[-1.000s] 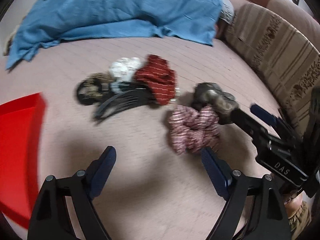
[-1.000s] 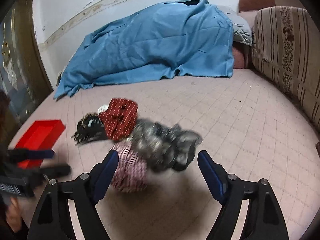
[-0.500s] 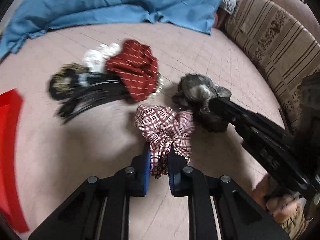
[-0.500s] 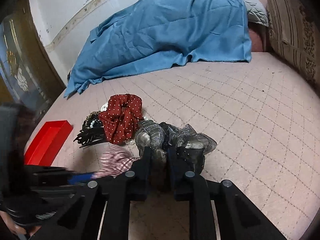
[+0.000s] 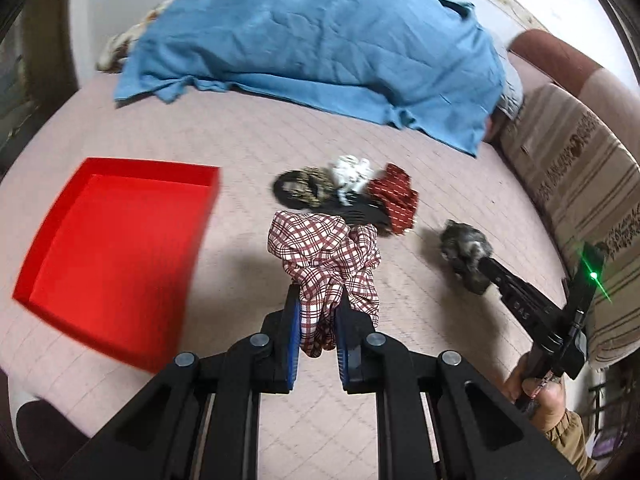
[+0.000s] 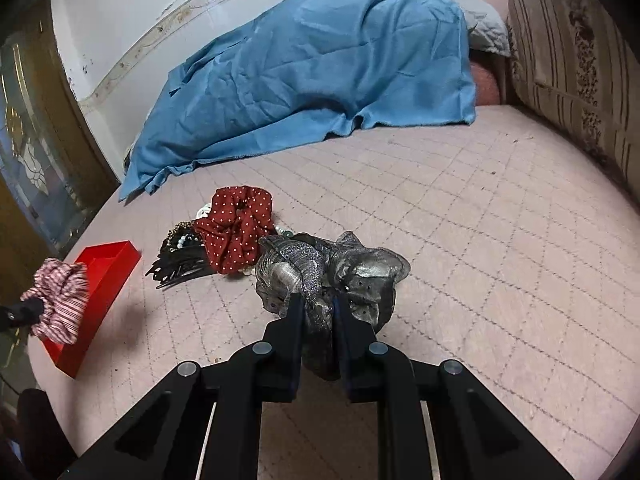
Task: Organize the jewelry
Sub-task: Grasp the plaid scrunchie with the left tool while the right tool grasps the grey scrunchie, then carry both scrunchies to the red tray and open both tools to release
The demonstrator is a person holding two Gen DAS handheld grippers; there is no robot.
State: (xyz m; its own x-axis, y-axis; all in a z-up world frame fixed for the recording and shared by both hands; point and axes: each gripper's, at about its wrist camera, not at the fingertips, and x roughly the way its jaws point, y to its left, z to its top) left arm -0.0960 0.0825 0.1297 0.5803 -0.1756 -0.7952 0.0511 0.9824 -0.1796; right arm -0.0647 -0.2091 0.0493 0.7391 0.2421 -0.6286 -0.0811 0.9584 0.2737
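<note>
Left hand-held gripper (image 5: 316, 312): closed on the plaid scrunchie (image 5: 326, 256), which hangs clear of the bed (image 5: 400, 168), just beside the red tray (image 5: 112, 248) on its pile side. Right hand-held gripper (image 6: 316, 312): closed on the silver scrunchie (image 6: 332, 268), farther from the red tray, beyond the pile; whether this one is lifted or resting on the bed cannot be told.

Red tray: interior appears empty, so nothing is judged sorted yet. Two items are in hand, neither deposited.

Remaining on the bed, near the red tray: red dotted scrunchie (image 6: 236, 232), black hair clip (image 6: 180, 266), a dark beaded piece (image 5: 304, 190), a white piece (image 5: 352, 172). Judged early in the task; most of the work is left
</note>
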